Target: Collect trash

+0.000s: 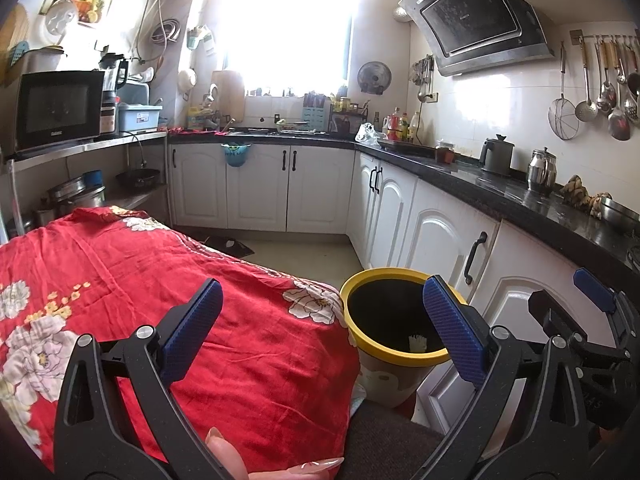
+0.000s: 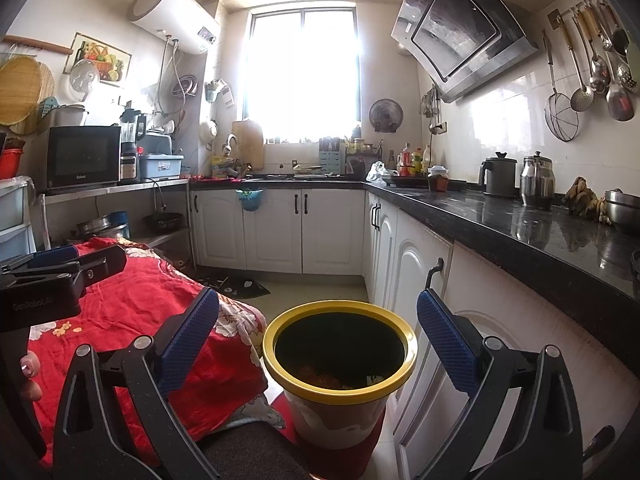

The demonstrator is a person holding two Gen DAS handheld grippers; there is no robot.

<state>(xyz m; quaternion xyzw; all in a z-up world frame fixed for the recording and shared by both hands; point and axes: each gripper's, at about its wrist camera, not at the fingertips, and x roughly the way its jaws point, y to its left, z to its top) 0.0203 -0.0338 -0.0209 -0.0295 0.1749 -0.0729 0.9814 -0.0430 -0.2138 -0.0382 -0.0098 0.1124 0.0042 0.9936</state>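
A yellow-rimmed trash bin [image 2: 340,364] stands on the floor between the red-clothed table and the white cabinets; it also shows in the left wrist view [image 1: 392,320]. Some scraps [image 2: 320,378] lie at its bottom, and a pale scrap [image 1: 418,343] shows inside in the left wrist view. My right gripper [image 2: 318,336] is open and empty, held above the bin's mouth. My left gripper [image 1: 322,332] is open and empty, over the table's right edge next to the bin. The right gripper [image 1: 592,300] also shows at the right of the left wrist view.
A table under a red flowered cloth [image 1: 160,280] fills the left. White cabinets [image 2: 420,280] with a black countertop [image 2: 520,224] run along the right, holding kettles [image 2: 498,174] and a steel bowl [image 2: 624,208]. A dark chair seat [image 2: 248,456] lies below.
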